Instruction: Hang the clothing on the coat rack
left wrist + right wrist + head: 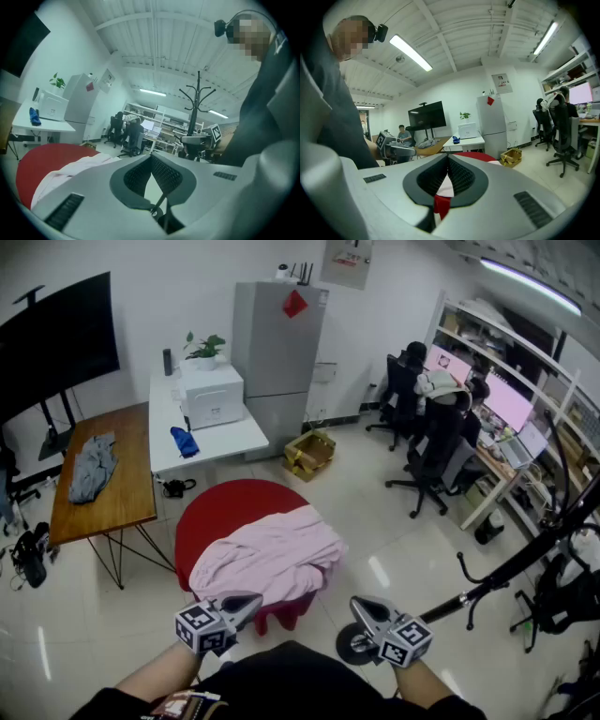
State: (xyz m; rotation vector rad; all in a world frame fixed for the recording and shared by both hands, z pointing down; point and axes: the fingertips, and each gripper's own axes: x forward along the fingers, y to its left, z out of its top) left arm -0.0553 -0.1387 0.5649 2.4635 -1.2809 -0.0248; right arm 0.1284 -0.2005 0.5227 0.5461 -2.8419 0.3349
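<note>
A pink garment lies heaped on a round red table right in front of me. My left gripper hovers at the garment's near edge, its jaws shut with nothing between them. My right gripper hangs apart from the garment, to its right, also shut and empty. The black coat rack rises at the right, its round base by my right gripper. In the left gripper view the garment lies low left and the coat rack stands ahead. In the right gripper view the red table shows past the jaws.
A wooden table bearing a grey garment stands at the left. Behind are a white table with a microwave, and a grey fridge. A cardboard box sits on the floor. Office chairs and desks fill the right.
</note>
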